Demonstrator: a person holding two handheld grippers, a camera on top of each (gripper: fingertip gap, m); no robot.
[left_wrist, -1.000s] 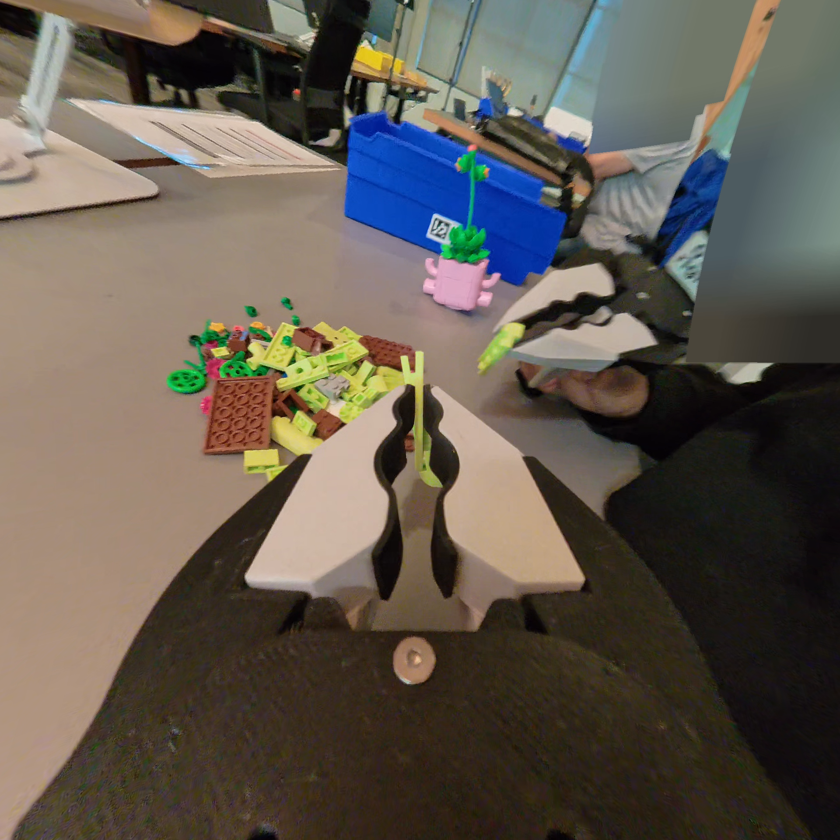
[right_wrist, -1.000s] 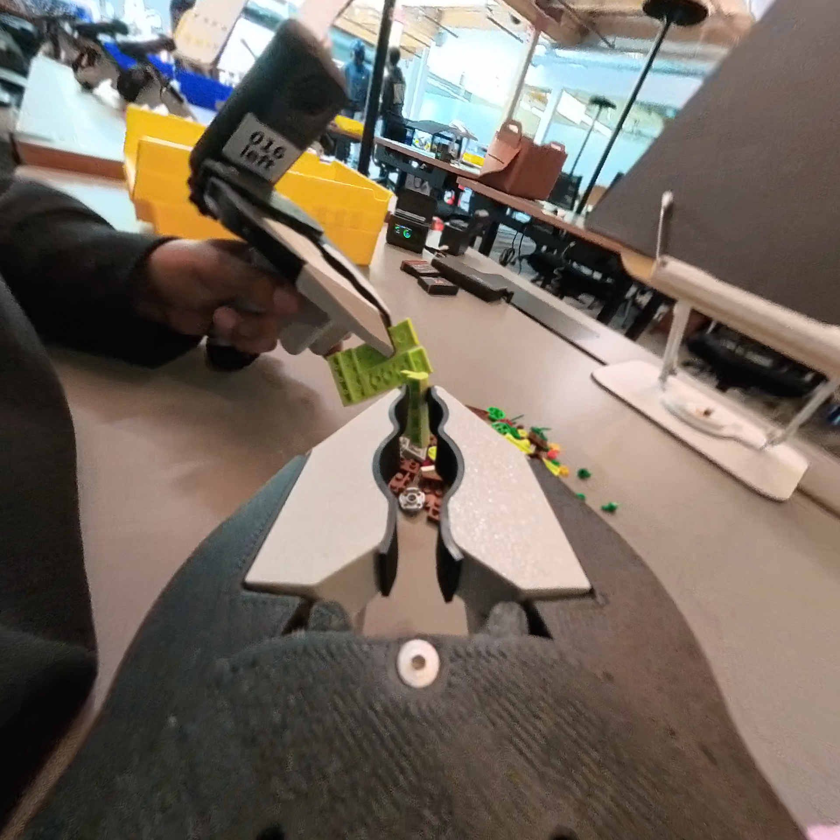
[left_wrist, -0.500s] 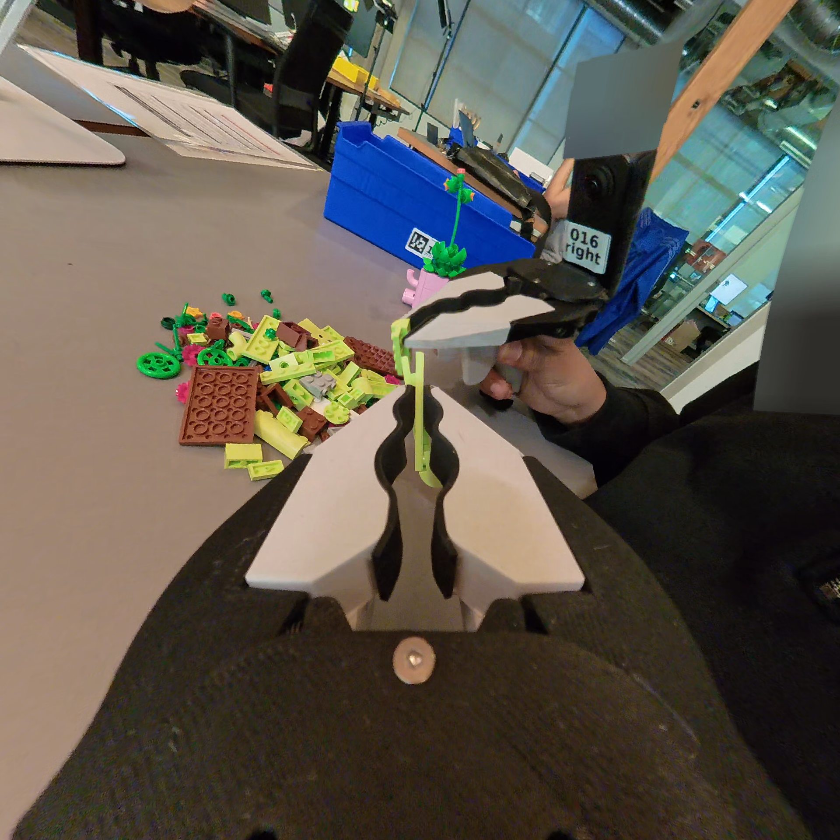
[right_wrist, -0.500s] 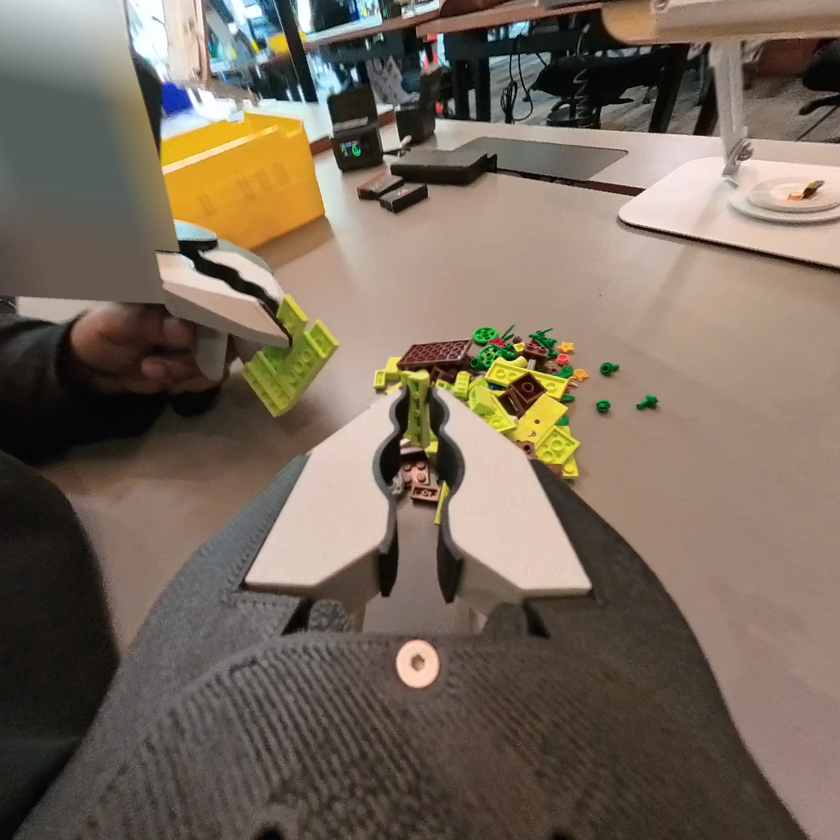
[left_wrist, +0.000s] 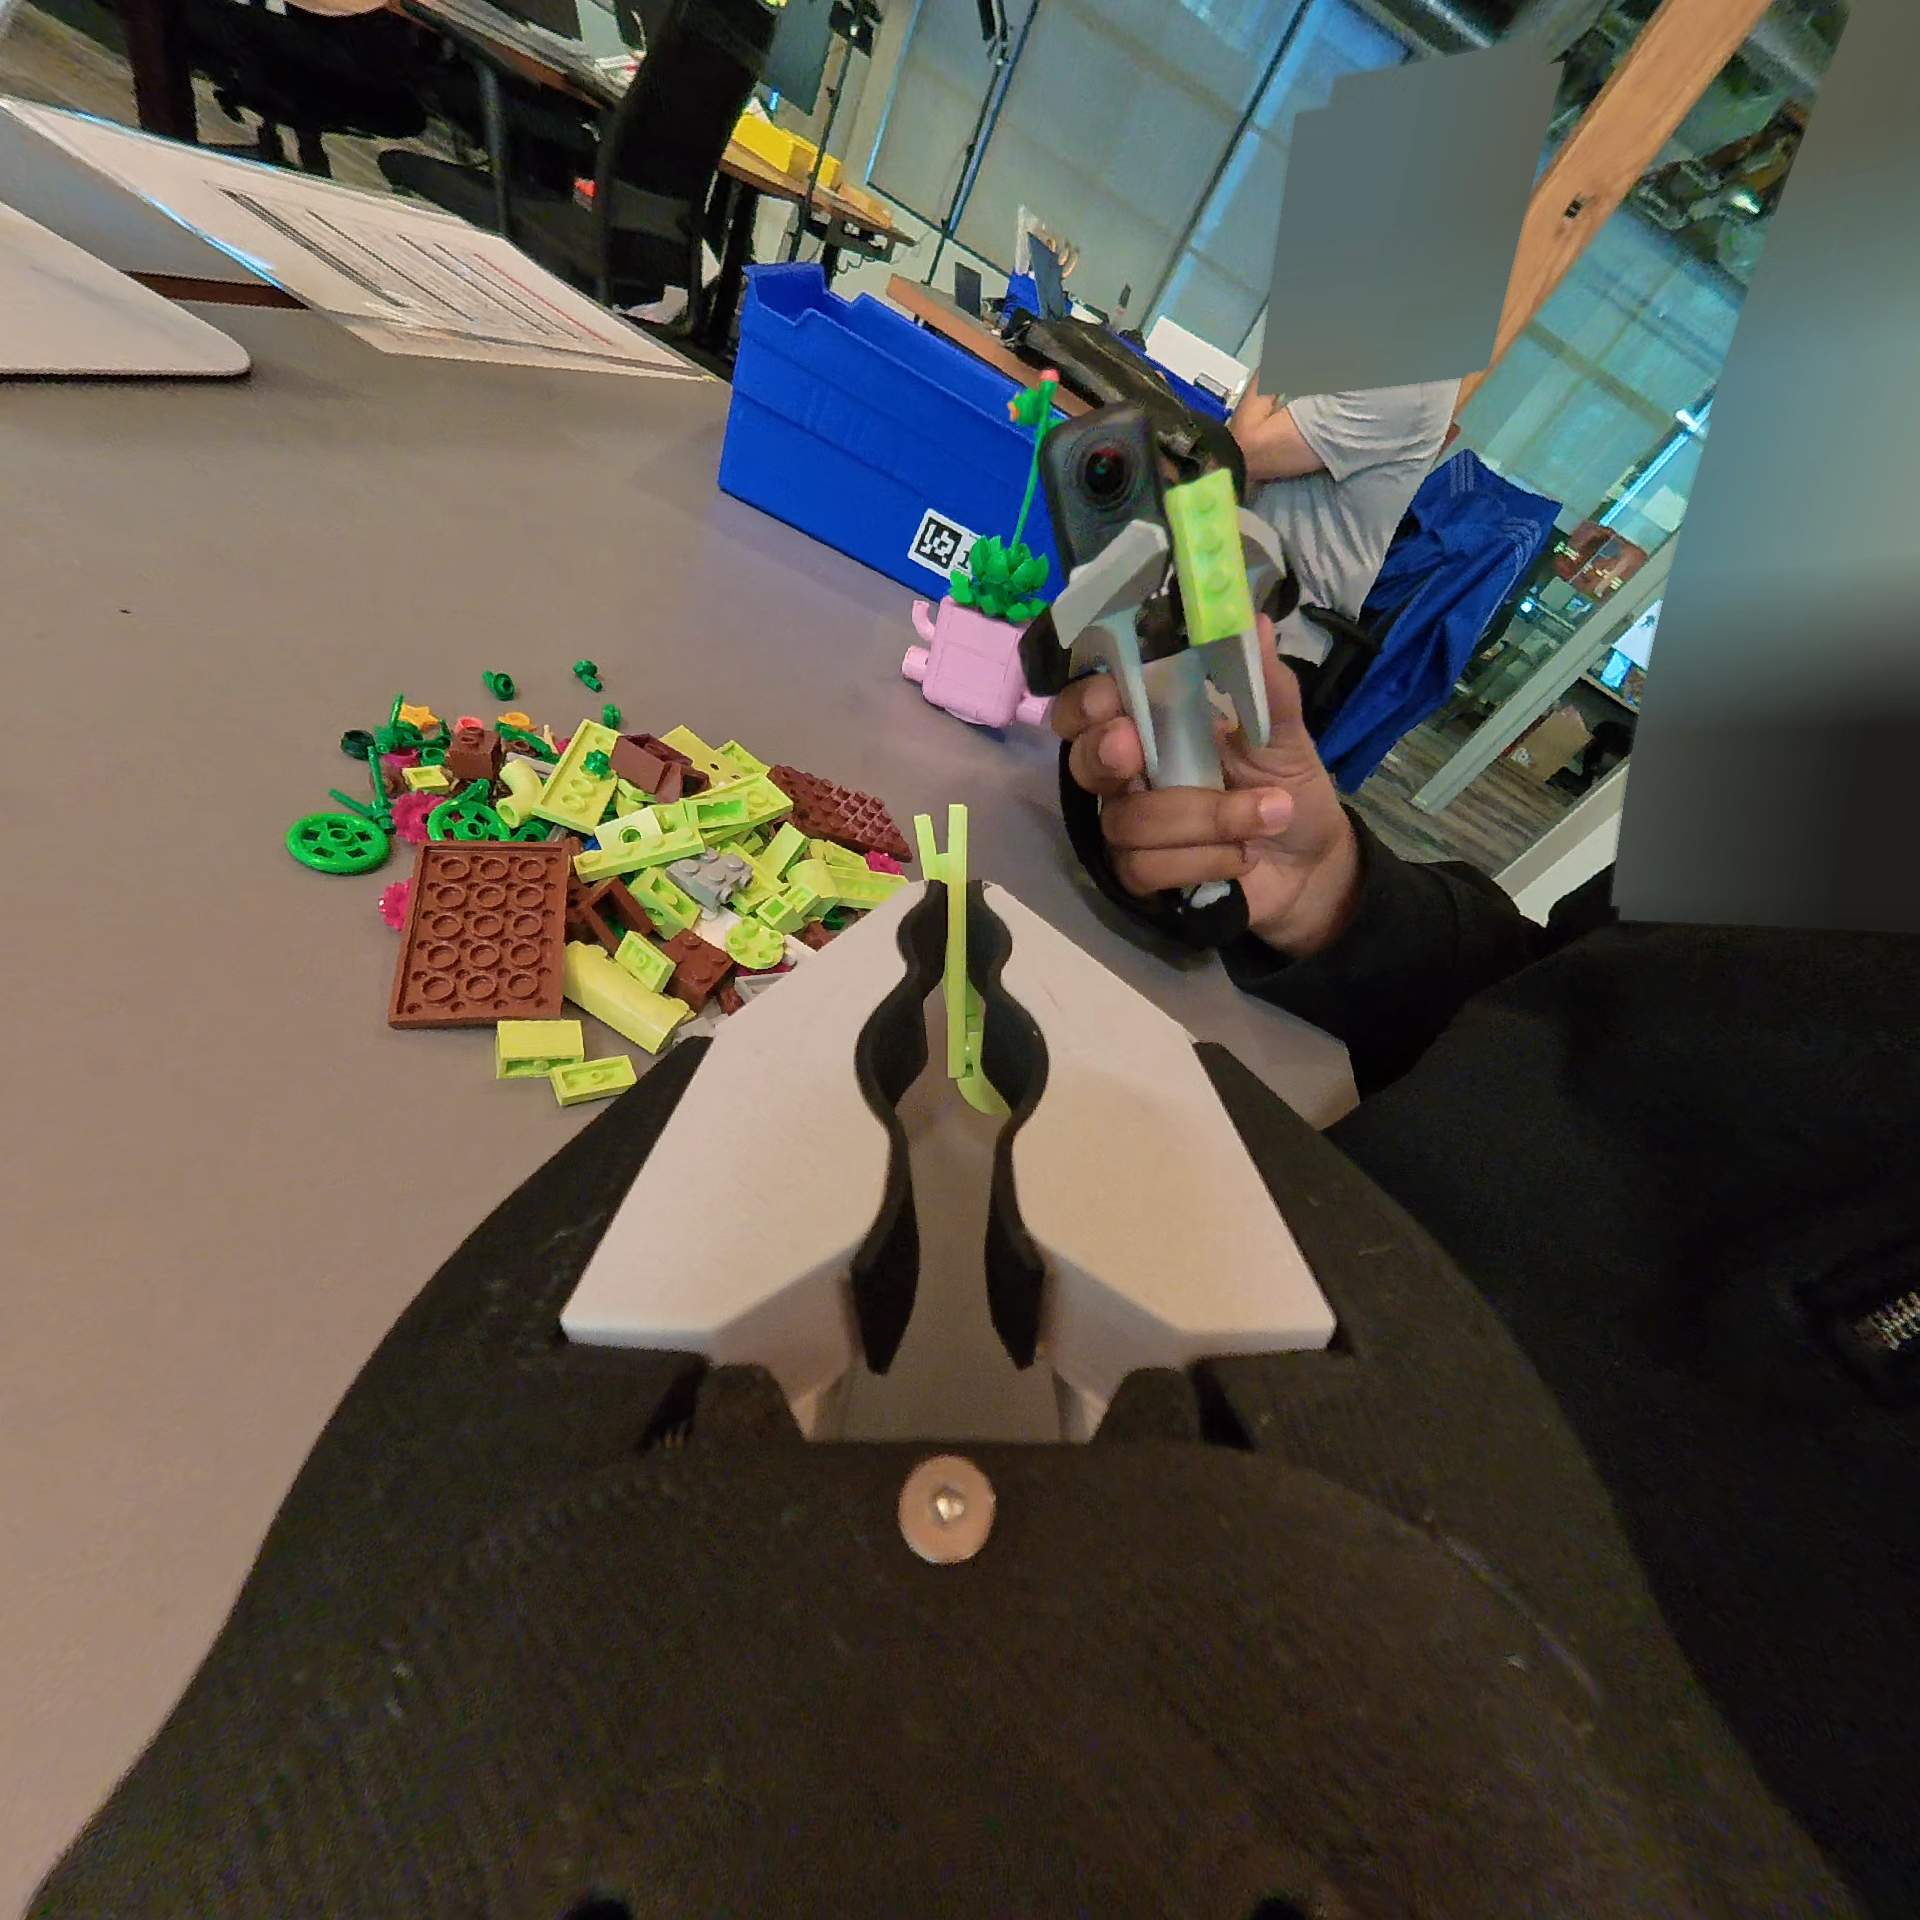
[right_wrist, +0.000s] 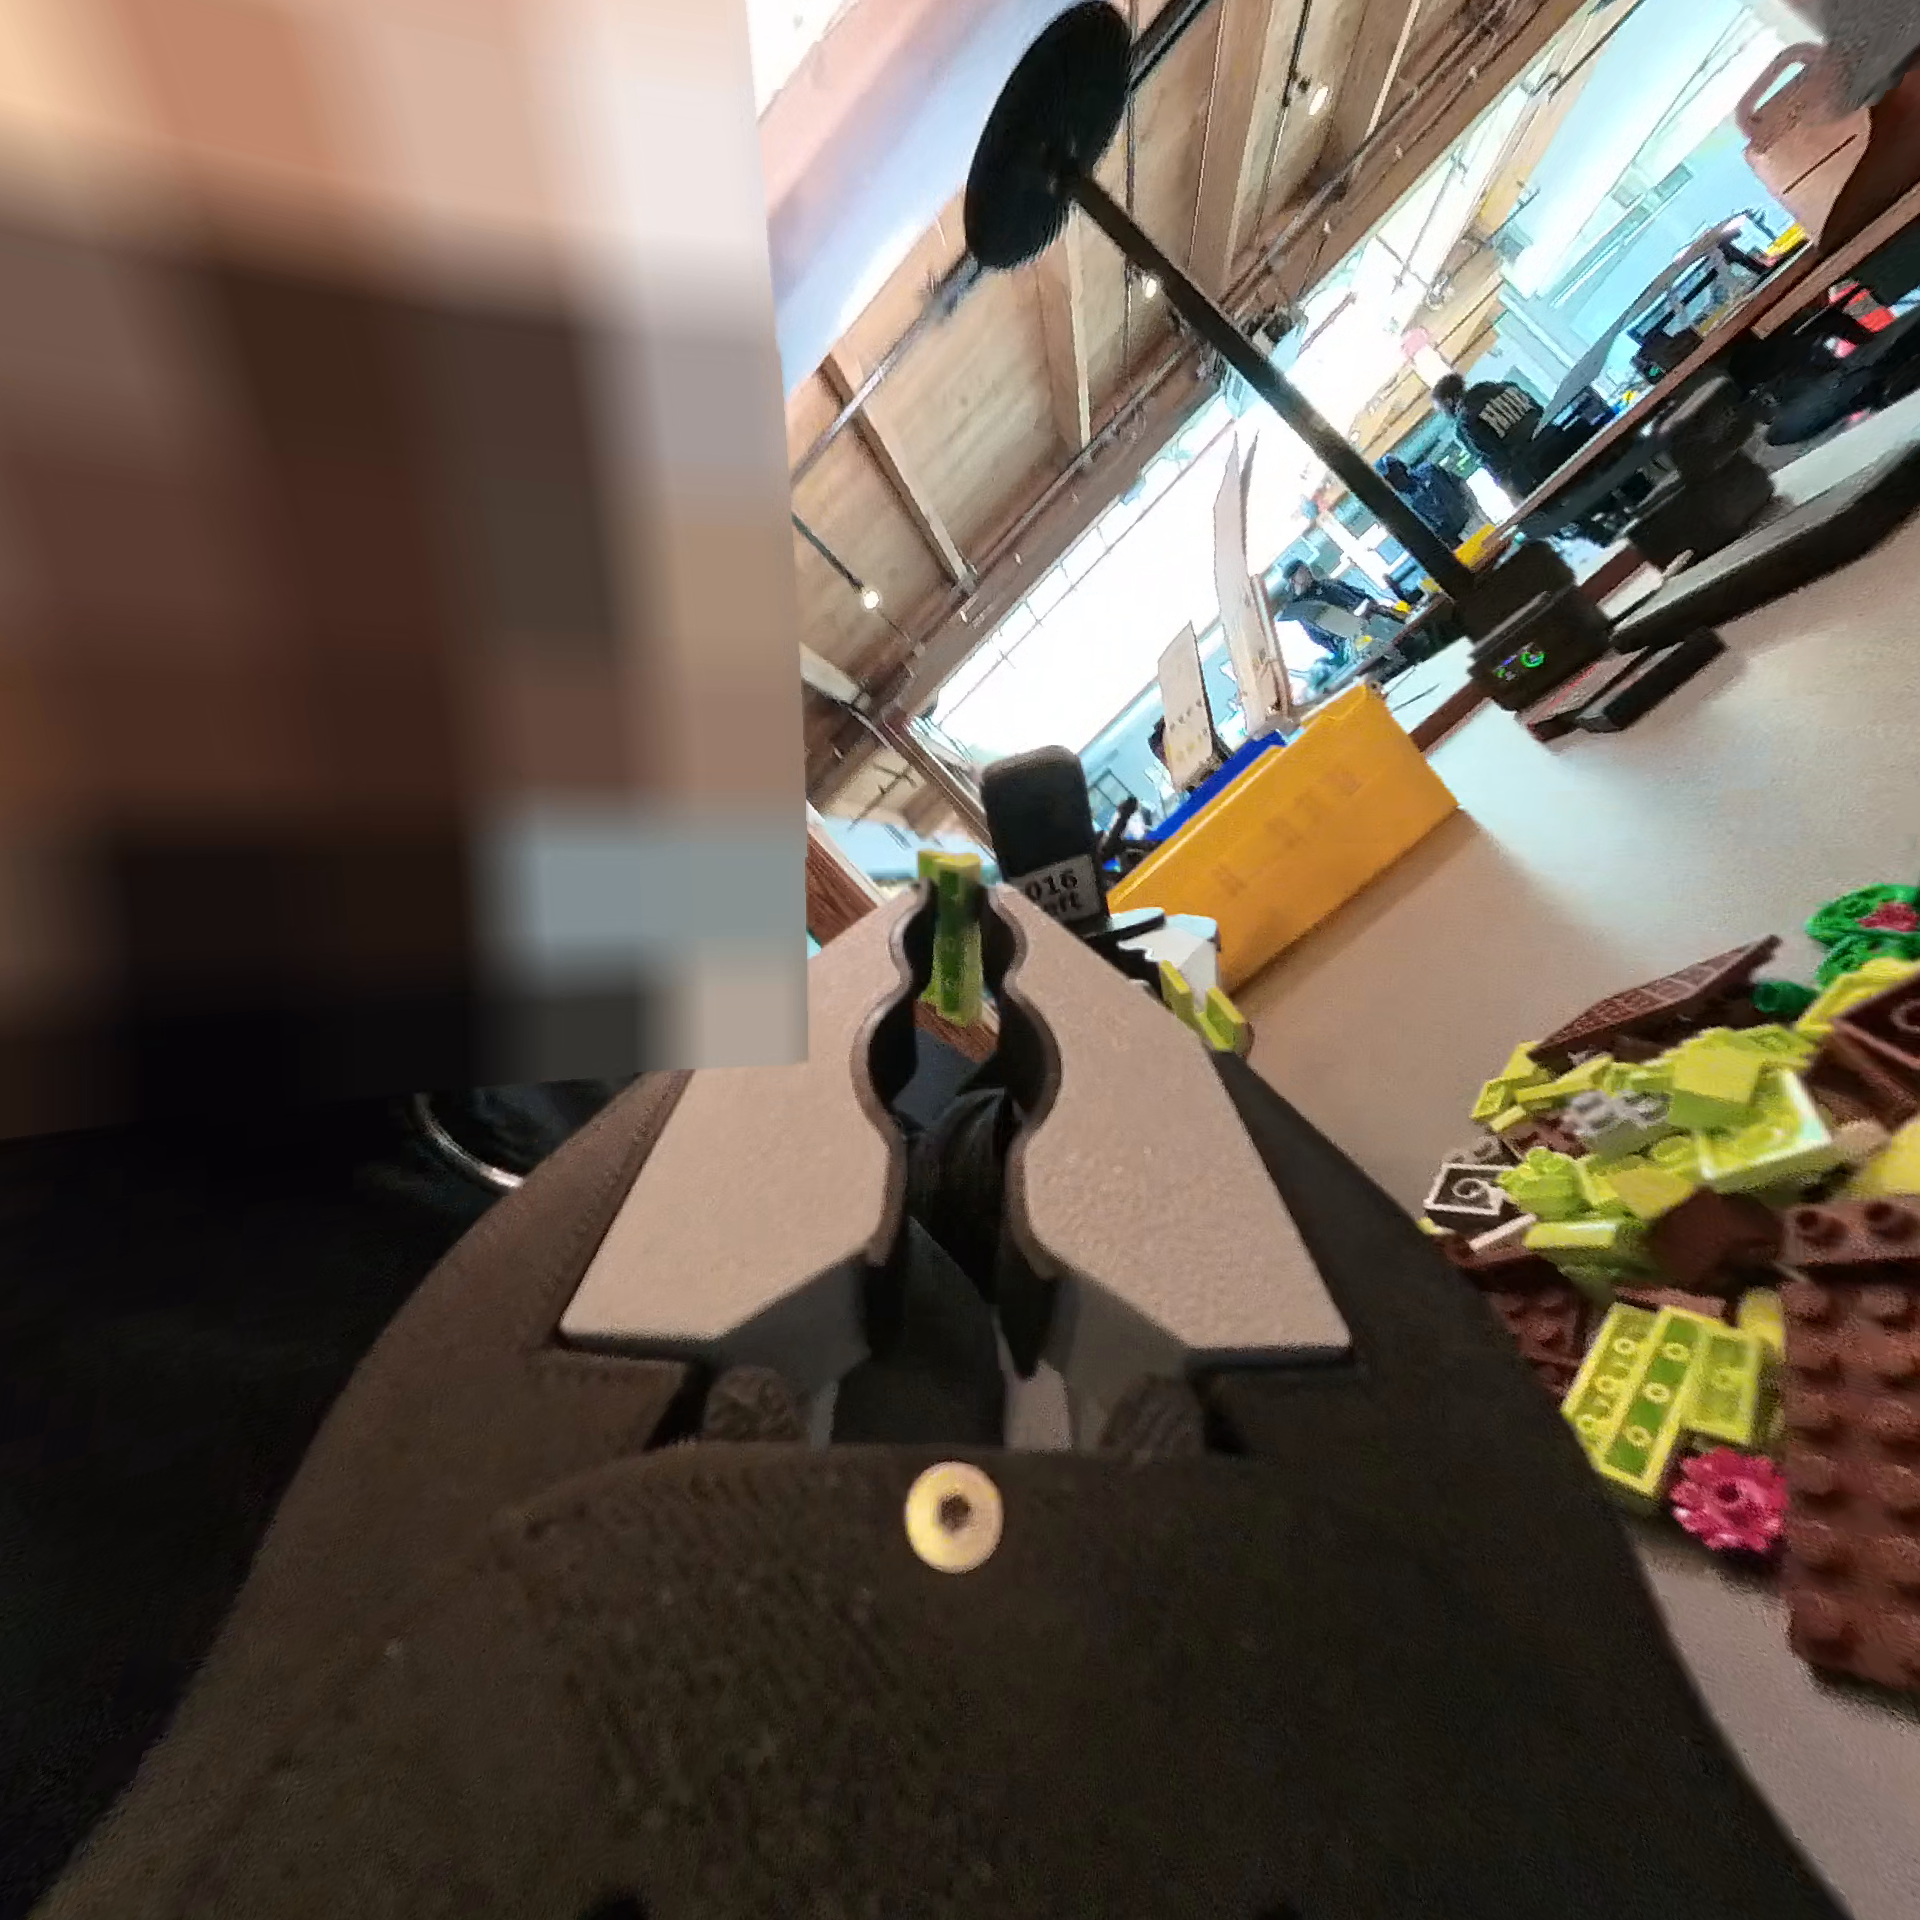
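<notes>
left hand-held gripper clamps lime plate (edge-on) | right hand-held gripper grips lime brick

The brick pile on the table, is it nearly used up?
No. Only the pink pot plant stands built. The left gripper pinches a flat lime piece; the right gripper pinches a lime brick. The brick pile is still big, brown plate included.
</notes>
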